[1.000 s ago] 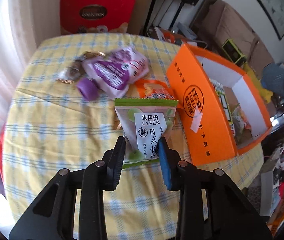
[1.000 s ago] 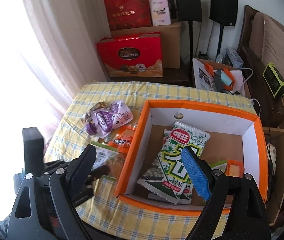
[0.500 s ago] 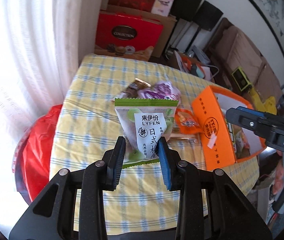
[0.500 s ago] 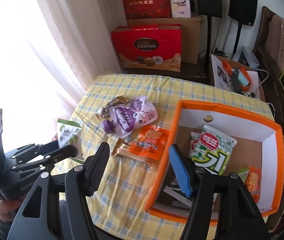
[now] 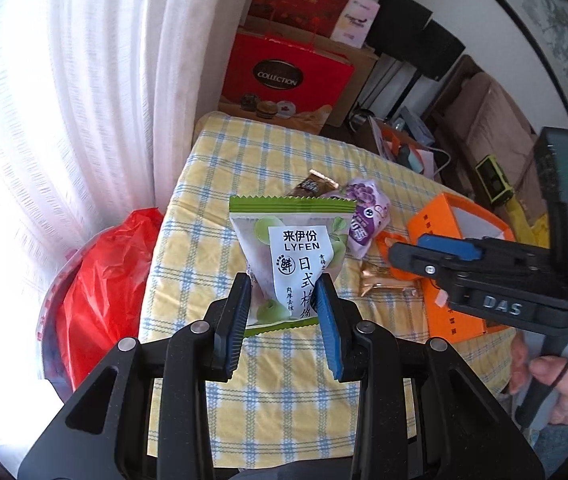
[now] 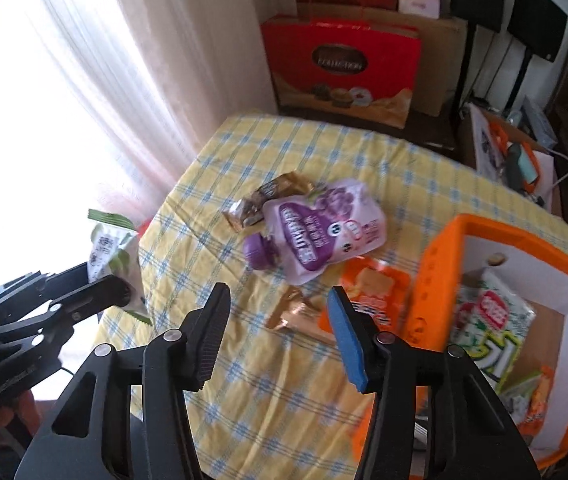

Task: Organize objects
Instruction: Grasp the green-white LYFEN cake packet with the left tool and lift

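Observation:
My left gripper (image 5: pixel 283 294) is shut on a green and white LYFEN snack packet (image 5: pixel 291 252) and holds it in the air above the table's left edge; the packet also shows in the right wrist view (image 6: pixel 114 256). My right gripper (image 6: pixel 280 308) is open and empty above the yellow checked table (image 6: pixel 284 400). On the table lie a purple pouch (image 6: pixel 315 228), a brown wrapper (image 6: pixel 268 198), a gold wrapper (image 6: pixel 291 312) and an orange packet (image 6: pixel 371 300). An orange box (image 6: pixel 435 280) at the right holds a green seaweed pack (image 6: pixel 487 332).
A white curtain (image 5: pixel 84 120) hangs at the left. A red plastic bag (image 5: pixel 104 280) sits below the table's left edge. A red gift bag (image 6: pixel 343 68) and cardboard boxes stand behind the table. A sofa (image 5: pixel 495 120) is at the far right.
My left gripper has lifted the LYFEN packet and drawn back to the left, off the table. My right gripper has swung left from over the box to over the loose snacks.

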A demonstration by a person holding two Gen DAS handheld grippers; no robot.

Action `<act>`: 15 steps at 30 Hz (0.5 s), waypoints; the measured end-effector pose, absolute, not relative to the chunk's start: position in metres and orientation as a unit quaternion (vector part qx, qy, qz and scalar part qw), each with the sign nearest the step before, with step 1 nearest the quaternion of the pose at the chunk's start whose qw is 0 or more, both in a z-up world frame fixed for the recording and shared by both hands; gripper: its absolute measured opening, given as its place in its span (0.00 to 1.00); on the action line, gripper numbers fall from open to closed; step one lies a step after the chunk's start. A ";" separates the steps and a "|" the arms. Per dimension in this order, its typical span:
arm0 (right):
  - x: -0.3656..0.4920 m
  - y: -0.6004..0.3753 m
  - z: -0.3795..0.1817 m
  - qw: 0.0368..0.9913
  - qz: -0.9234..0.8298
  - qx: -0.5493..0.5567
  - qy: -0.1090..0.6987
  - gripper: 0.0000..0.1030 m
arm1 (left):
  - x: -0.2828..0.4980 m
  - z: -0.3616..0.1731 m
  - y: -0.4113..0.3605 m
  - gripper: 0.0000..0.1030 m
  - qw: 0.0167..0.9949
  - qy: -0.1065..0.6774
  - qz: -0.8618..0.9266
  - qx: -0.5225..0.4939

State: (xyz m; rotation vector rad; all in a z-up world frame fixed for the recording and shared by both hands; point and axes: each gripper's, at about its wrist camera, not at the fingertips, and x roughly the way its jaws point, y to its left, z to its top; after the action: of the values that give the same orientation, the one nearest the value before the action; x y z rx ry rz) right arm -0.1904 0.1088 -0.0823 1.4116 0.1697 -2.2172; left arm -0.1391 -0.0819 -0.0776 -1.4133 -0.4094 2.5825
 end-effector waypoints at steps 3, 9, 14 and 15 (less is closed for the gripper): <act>-0.197 0.098 -0.095 0.252 -0.809 0.527 0.059 0.47 | -0.139 -0.081 -0.086 0.30 0.082 -0.141 0.864 -0.476; -0.218 0.088 -0.113 0.256 -0.791 0.556 0.001 0.45 | -0.139 -0.086 -0.090 0.30 0.079 -0.145 0.862 -0.479; -0.222 0.079 -0.117 0.255 -0.789 0.558 0.012 0.45 | -0.140 -0.089 -0.093 0.30 0.079 -0.147 0.861 -0.480; -0.219 0.078 -0.117 0.257 -0.789 0.558 0.024 0.45 | -0.140 -0.089 -0.094 0.30 0.080 -0.147 0.861 -0.480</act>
State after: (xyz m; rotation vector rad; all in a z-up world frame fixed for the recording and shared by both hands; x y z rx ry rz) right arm -0.2194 0.0781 -0.1172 1.5141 0.0641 -2.1397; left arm -0.1396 -0.0938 -0.0894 -1.4353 -0.4406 2.5764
